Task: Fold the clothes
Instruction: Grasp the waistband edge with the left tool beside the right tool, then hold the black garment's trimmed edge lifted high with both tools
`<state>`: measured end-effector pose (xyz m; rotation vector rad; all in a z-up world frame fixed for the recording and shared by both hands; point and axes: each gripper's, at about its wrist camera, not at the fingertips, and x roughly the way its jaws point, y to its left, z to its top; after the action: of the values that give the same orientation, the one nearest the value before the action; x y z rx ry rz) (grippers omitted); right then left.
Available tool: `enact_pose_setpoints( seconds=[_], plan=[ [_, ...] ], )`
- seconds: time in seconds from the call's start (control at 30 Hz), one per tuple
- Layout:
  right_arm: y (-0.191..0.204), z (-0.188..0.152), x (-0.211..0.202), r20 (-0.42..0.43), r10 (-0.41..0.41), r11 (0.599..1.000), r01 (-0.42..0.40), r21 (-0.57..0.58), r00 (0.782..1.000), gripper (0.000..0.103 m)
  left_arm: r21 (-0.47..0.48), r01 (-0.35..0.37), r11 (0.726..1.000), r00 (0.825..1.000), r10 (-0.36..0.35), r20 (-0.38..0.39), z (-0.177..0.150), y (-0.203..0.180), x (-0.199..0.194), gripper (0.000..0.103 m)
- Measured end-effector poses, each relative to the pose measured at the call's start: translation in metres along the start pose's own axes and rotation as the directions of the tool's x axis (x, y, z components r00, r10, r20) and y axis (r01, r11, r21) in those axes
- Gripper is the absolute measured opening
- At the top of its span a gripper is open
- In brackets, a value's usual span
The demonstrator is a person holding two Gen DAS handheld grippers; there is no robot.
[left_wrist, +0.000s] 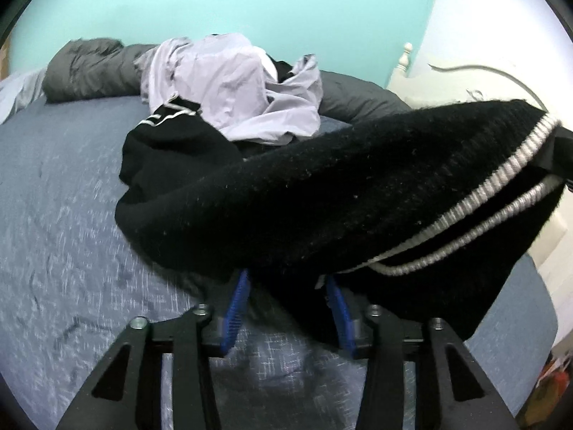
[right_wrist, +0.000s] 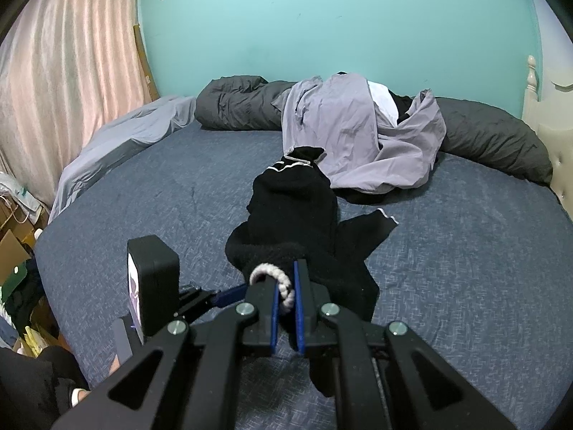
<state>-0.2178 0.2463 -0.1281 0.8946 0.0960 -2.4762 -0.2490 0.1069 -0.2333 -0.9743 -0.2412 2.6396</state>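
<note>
A black knit sweater (left_wrist: 322, 197) with white ribbed trim hangs stretched between my two grippers above the bed. My right gripper (right_wrist: 286, 276) is shut on a loop of that white trim (right_wrist: 283, 286), and the sweater (right_wrist: 293, 200) trails away from it across the sheet. The sweater's bulk is draped over the tips of my left gripper (left_wrist: 286, 279). Its blue pads (left_wrist: 234, 308) stand apart at their bases, the tips are hidden under the knit, and I cannot see whether they press on it.
A crumpled lavender garment (right_wrist: 358, 132) lies heaped behind the sweater, over white and black pieces. A rolled grey duvet (right_wrist: 494, 139) lines the far edge of the blue sheet (right_wrist: 465, 268). A cream headboard (right_wrist: 533, 82) is at right, a pink curtain (right_wrist: 64, 71) and floor clutter (right_wrist: 18, 268) at left.
</note>
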Motion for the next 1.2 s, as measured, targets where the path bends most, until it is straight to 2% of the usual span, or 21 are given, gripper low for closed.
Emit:
enact_pose_setpoints(
  seconds=[0.1, 0.27, 0.5, 0.8, 0.9, 1.03, 1.2],
  plan=[
    [-0.003, -0.001, 0.002, -0.004, -0.007, 1.0, 0.007, 0.007, 1.0, 0.007, 0.009, -0.009, 1.0, 1.0, 0.009, 0.003, 0.001, 0.007, -0.002, 0.021],
    [-0.004, -0.004, 0.004, -0.015, -0.012, 1.0, 0.012, 0.009, 1.0, 0.007, 0.025, 0.0, 1.0, 1.0, 0.0, 0.003, 0.009, 0.017, -0.005, 0.014],
    [-0.005, -0.006, 0.01, -0.029, -0.031, 0.999, 0.031, 0.005, 0.999, 0.007, 0.061, -0.015, 0.998, 0.999, 0.012, 0.052, 0.03, 0.038, -0.025, 0.012],
    [-0.002, -0.025, 0.044, -0.104, -0.068, 0.998, 0.07, 0.011, 0.992, 0.008, 0.15, -0.03, 0.988, 0.999, 0.023, 0.049, 0.043, 0.05, -0.039, 0.01],
    [-0.007, -0.036, 0.061, -0.134, -0.04, 0.996, 0.05, 0.07, 0.99, 0.008, 0.152, -0.034, 0.988, 0.998, 0.025, 0.06, 0.048, 0.051, -0.049, 0.01],
    [0.0, -0.034, 0.051, -0.077, -0.03, 0.996, 0.036, 0.078, 0.997, 0.007, 0.165, -0.041, 0.985, 0.995, 0.026, 0.095, 0.059, 0.049, -0.074, 0.009],
    [0.02, 0.001, 0.004, 0.053, -0.047, 0.998, 0.045, 0.042, 0.997, 0.007, 0.162, -0.048, 0.986, 0.988, 0.023, 0.152, 0.087, 0.042, -0.117, 0.009]
  ],
)
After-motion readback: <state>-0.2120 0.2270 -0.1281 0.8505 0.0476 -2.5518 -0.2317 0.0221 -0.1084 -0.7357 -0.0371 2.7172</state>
